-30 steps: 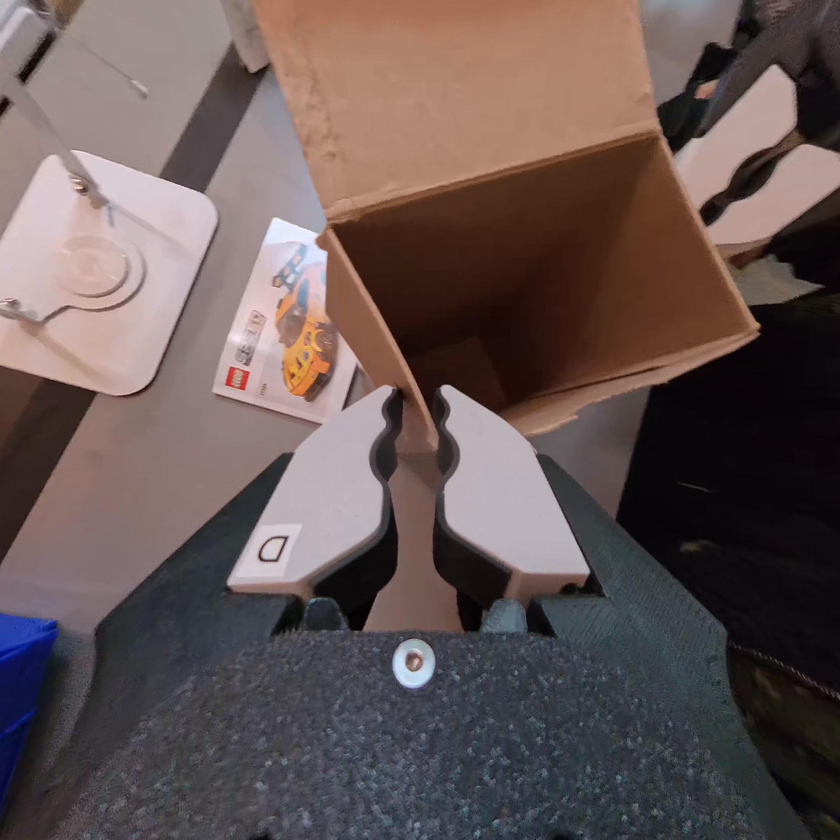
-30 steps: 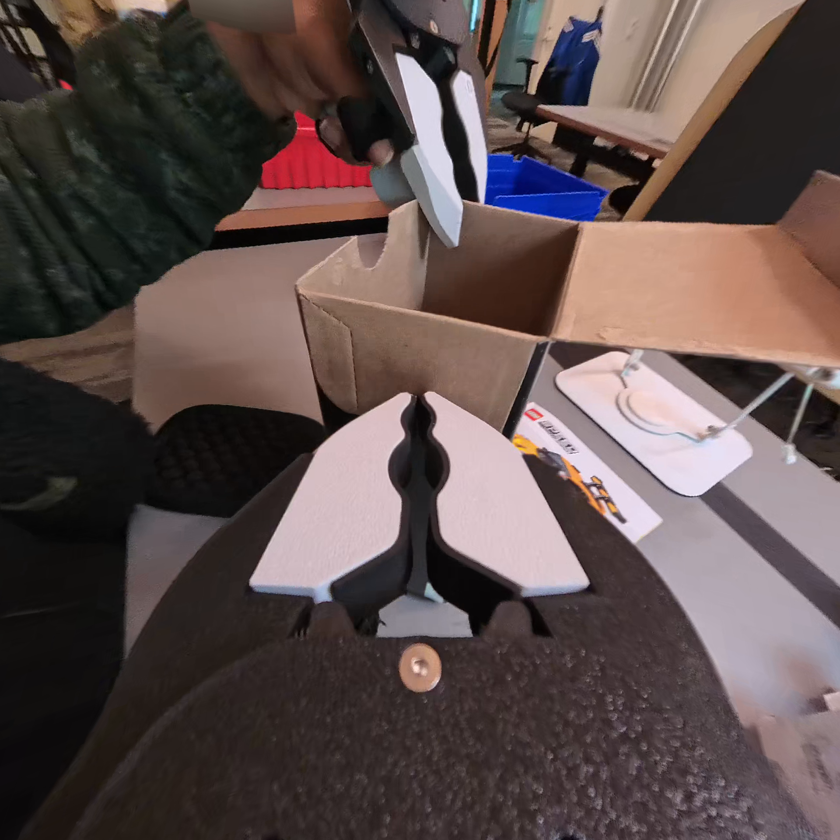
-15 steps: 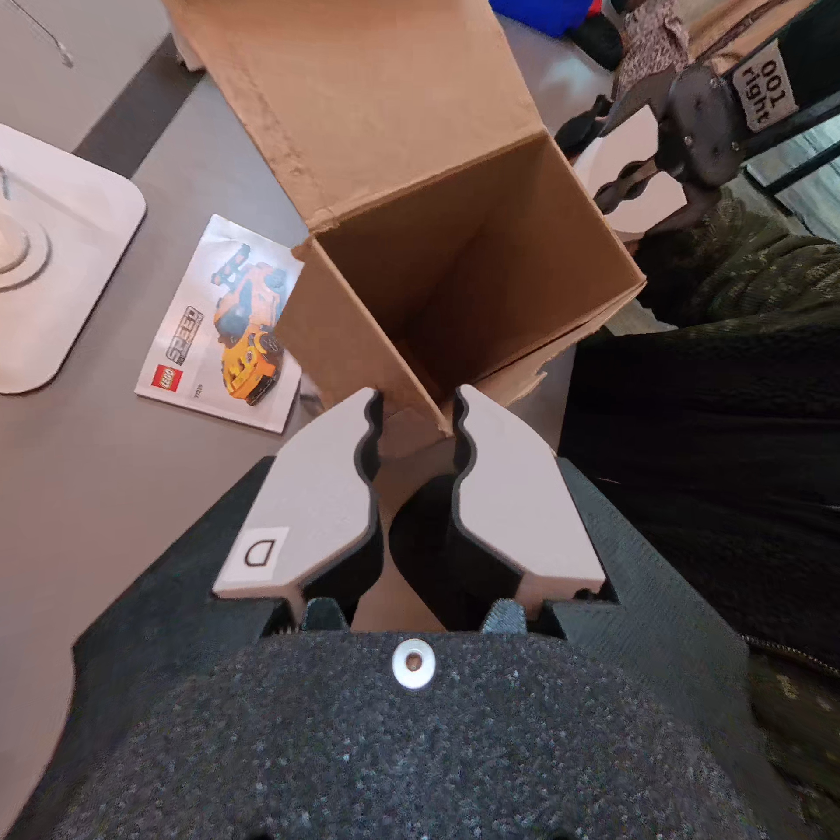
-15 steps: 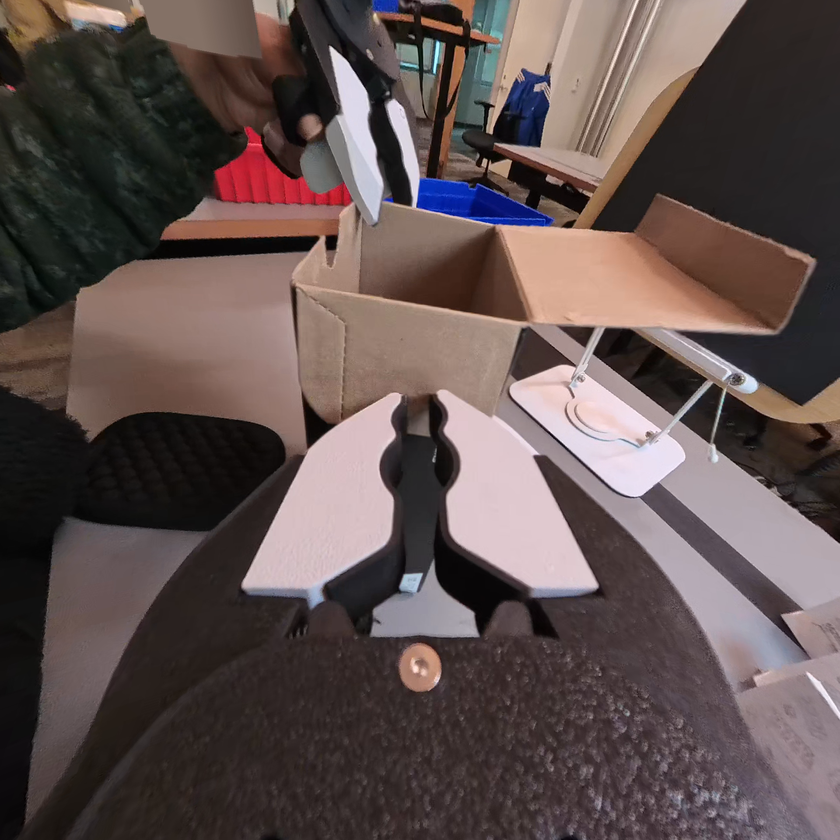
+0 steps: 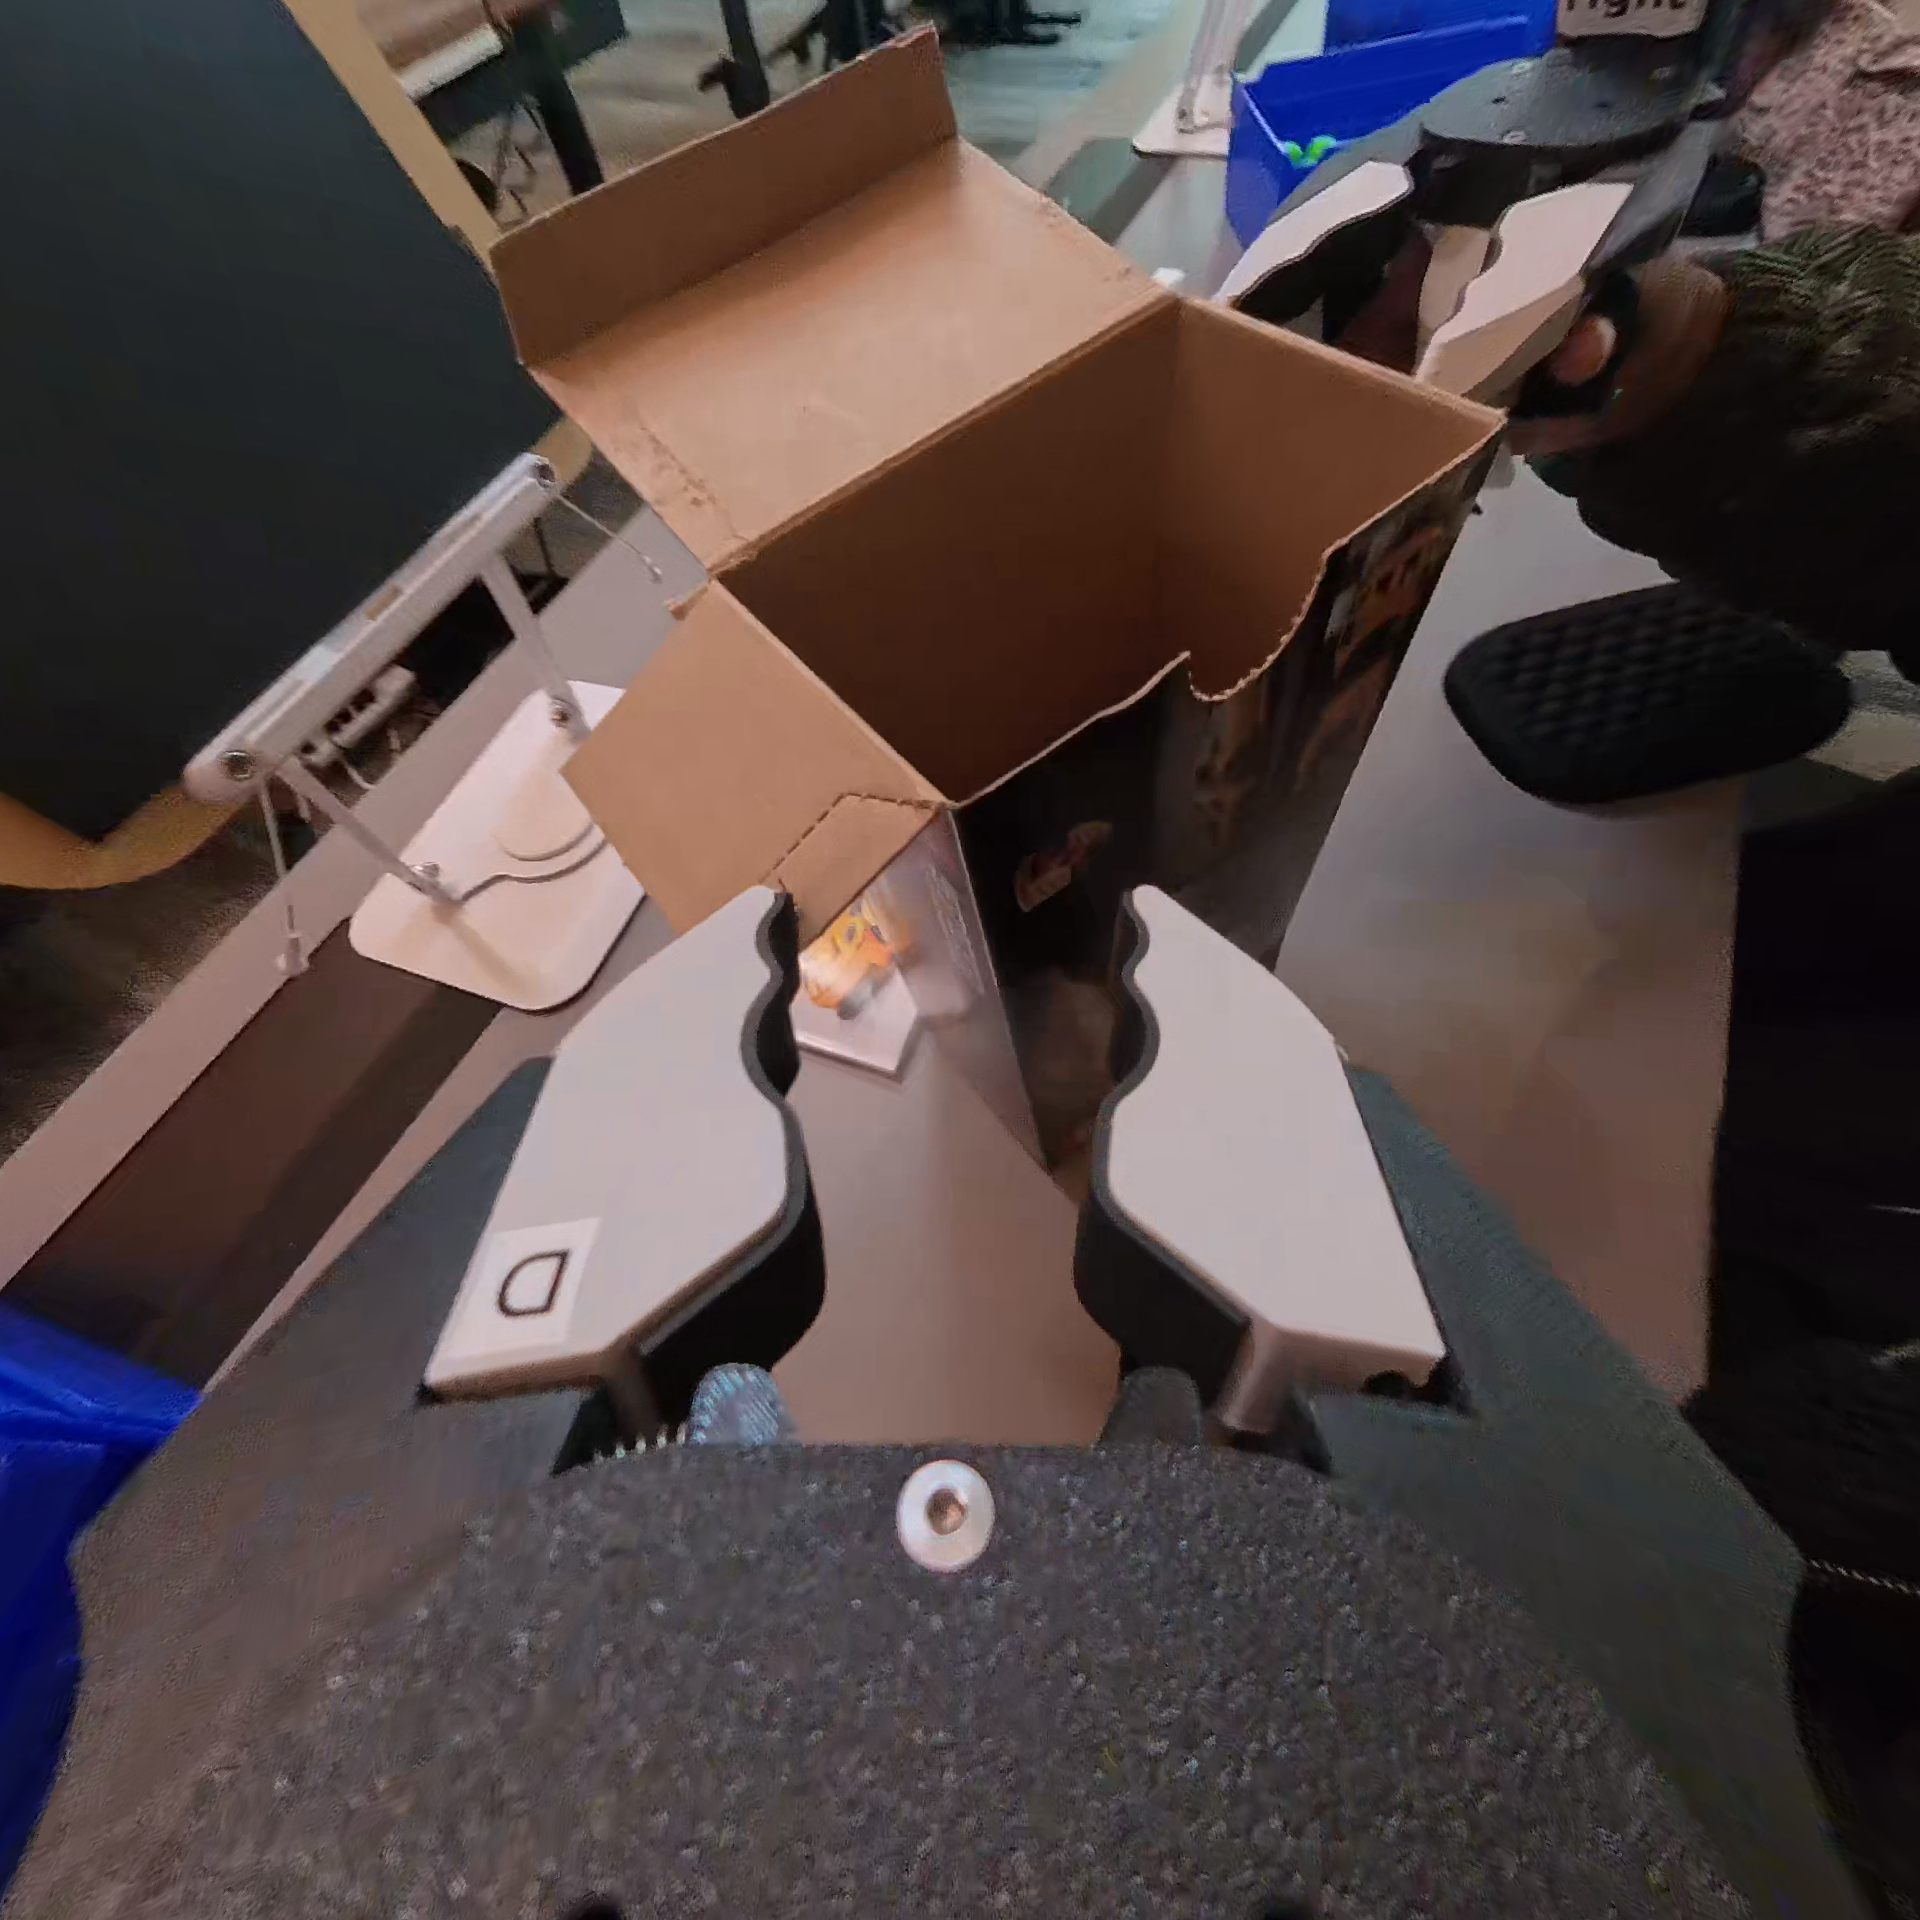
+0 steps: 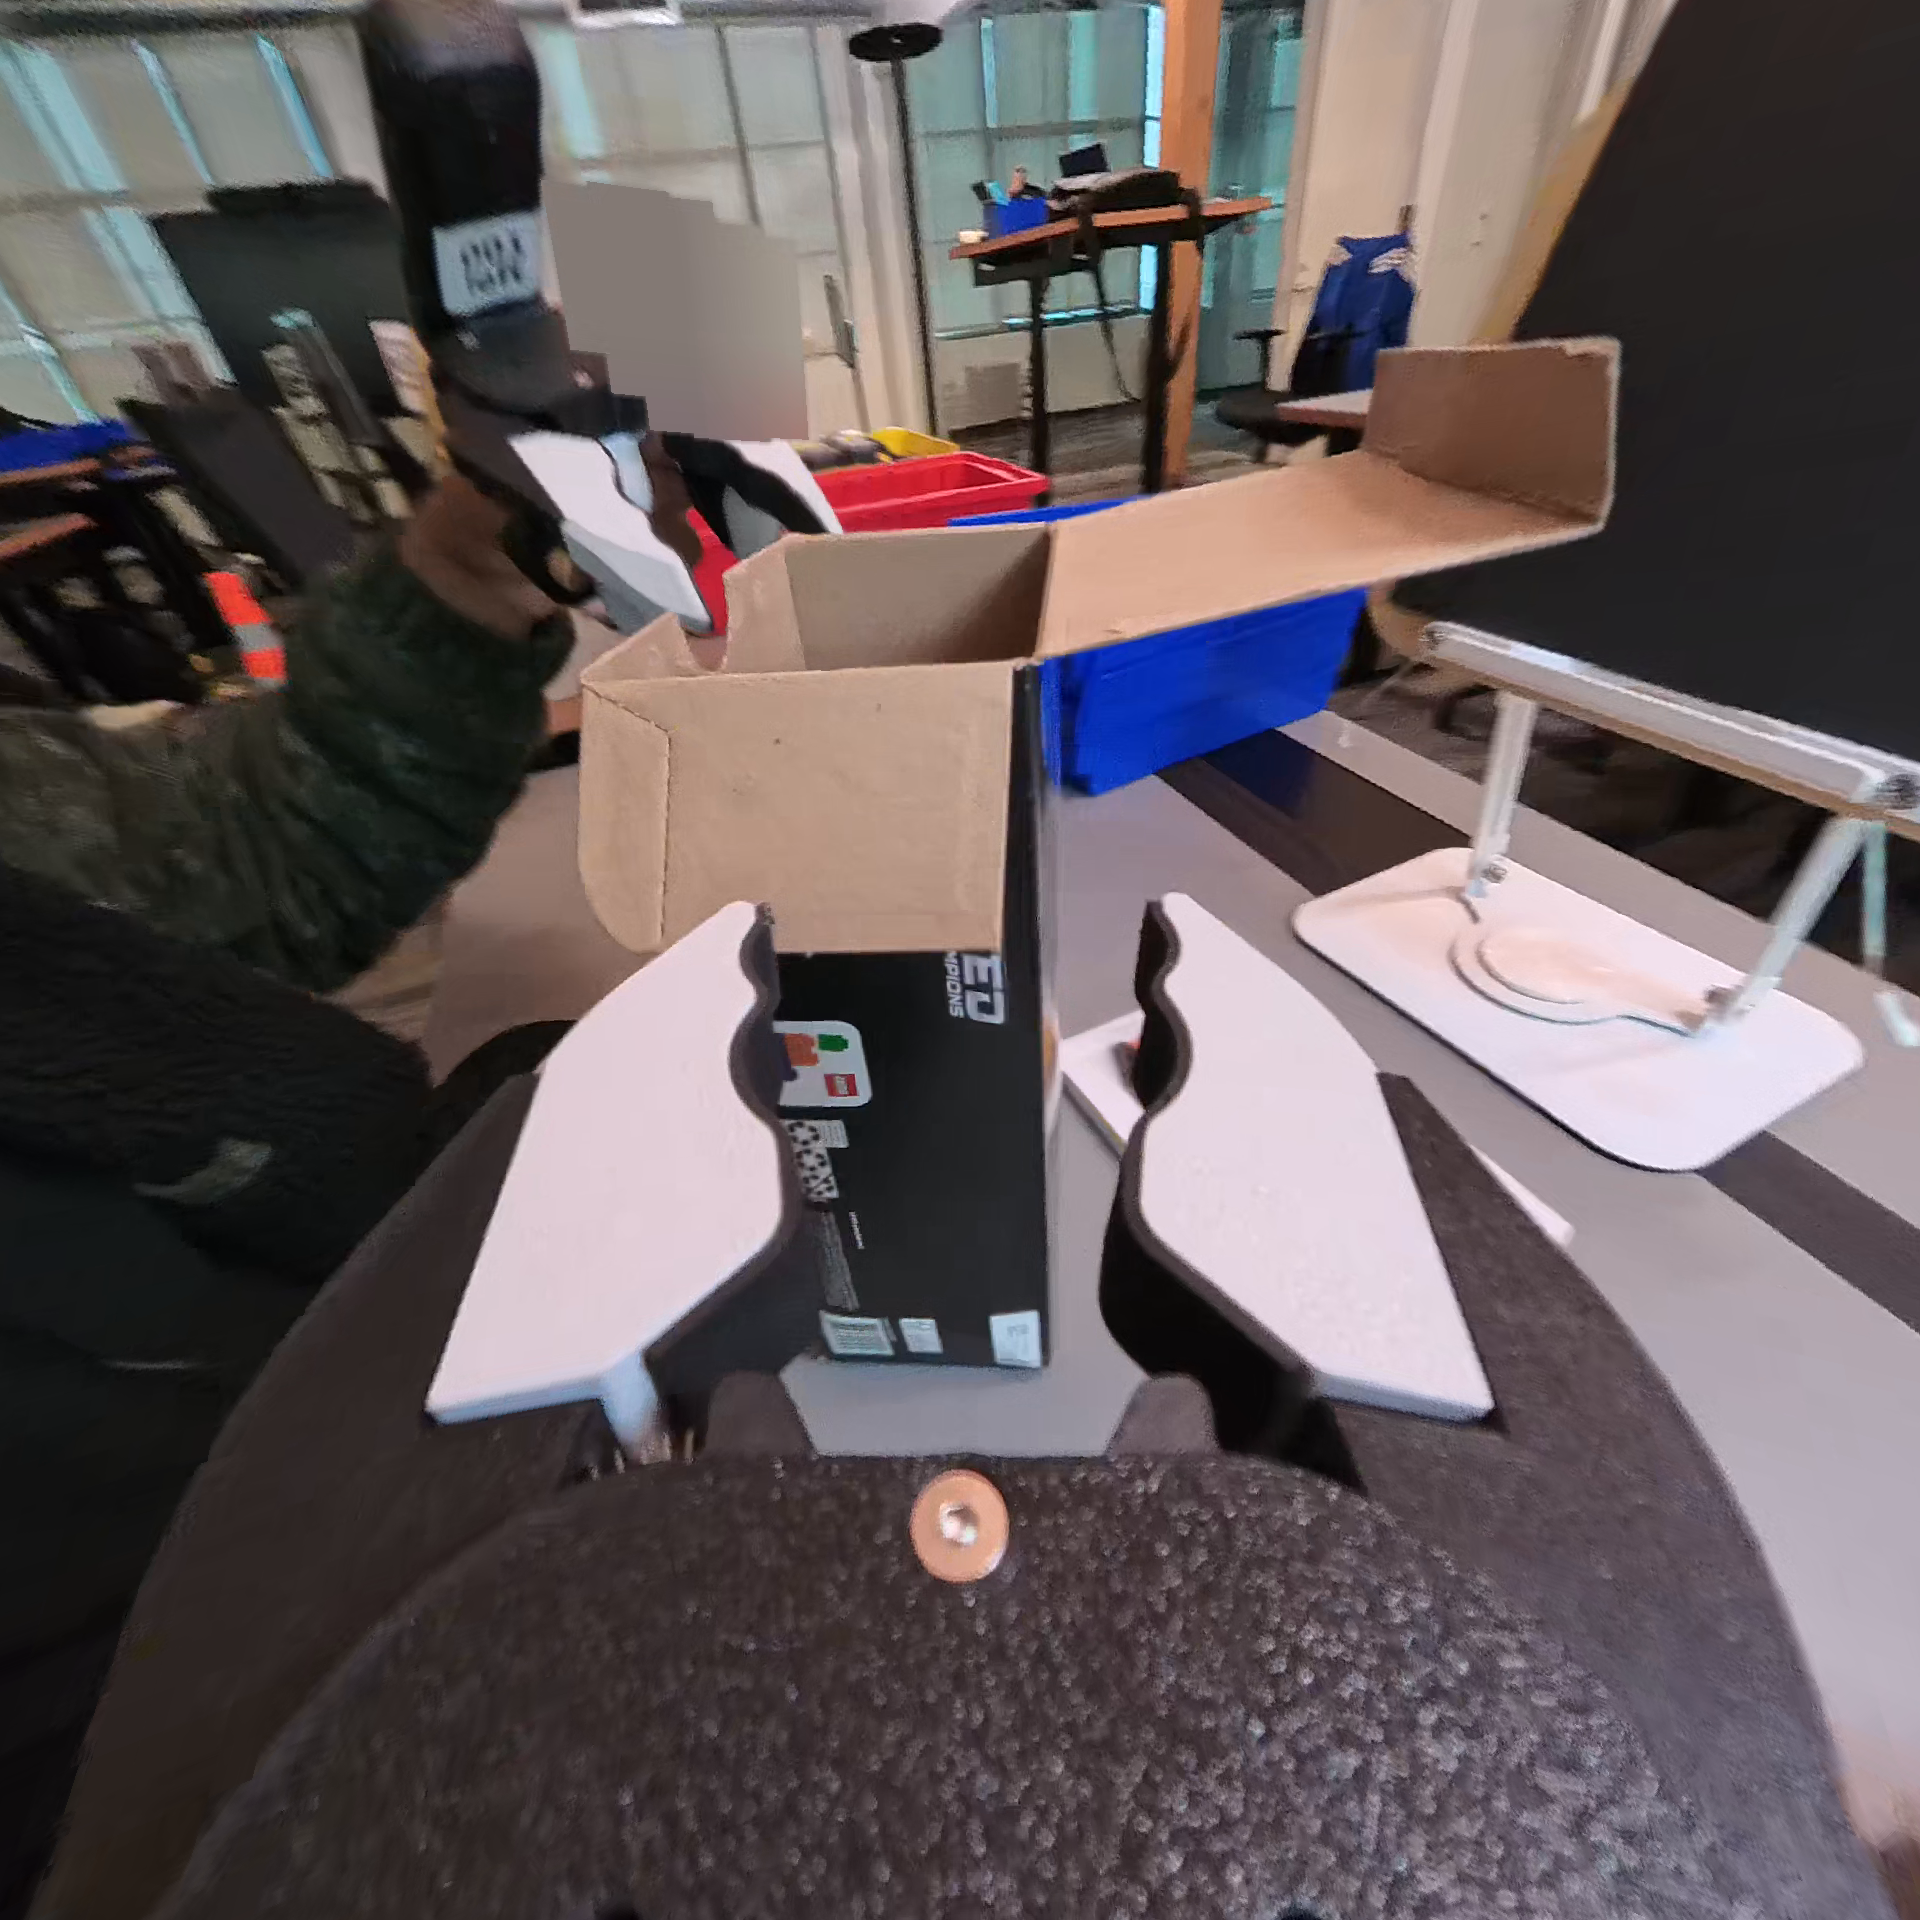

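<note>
Both hand-held grippers stand wide open and grip nothing. Left hand-held gripper (image 5: 951, 1029) hovers just before the near corner of the upright box (image 5: 1039, 540), whose top flaps are folded out and whose brown inside is bare. Right hand-held gripper (image 6: 956, 1039) faces the box (image 6: 914, 1143) from the opposite side, the black printed wall between its fingers yet apart from them. A booklet (image 5: 862, 997) lies on the grey tabletop (image 5: 1455, 987) beside the box, and a white stand (image 6: 1558, 997) sits at two o'clock.
</note>
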